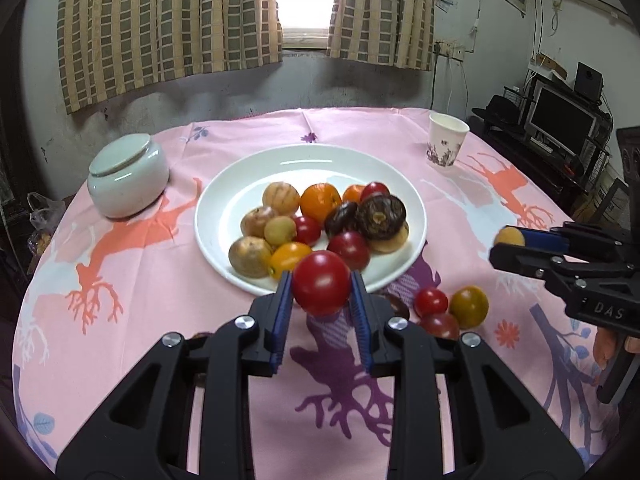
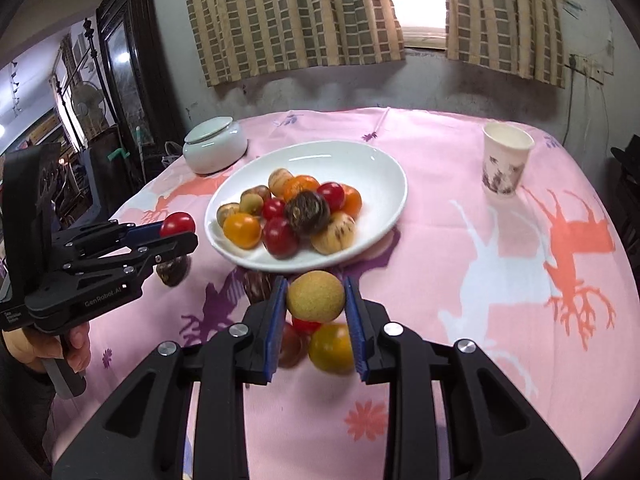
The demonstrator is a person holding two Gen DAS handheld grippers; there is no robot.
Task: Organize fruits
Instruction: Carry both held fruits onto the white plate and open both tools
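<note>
A white plate [image 1: 320,160] on the pink tablecloth holds several fruits: red and orange tomatoes, tan round fruits and dark brown ones. My left gripper [image 1: 321,285] is shut on a red tomato [image 1: 321,282], held just above the plate's near rim. It also shows in the right wrist view [image 2: 178,226], left of the plate [image 2: 360,160]. My right gripper [image 2: 316,298] is shut on a tan round fruit [image 2: 315,296], near the plate's front edge. It shows in the left wrist view [image 1: 506,242] at the right. Loose tomatoes [image 1: 468,306] and a dark fruit [image 2: 173,272] lie on the cloth.
A pale green lidded jar [image 1: 127,176] stands at the back left of the table. A paper cup [image 1: 446,140] stands at the back right. Behind the table are a wall and checked curtains. A monitor and shelves stand off to the right.
</note>
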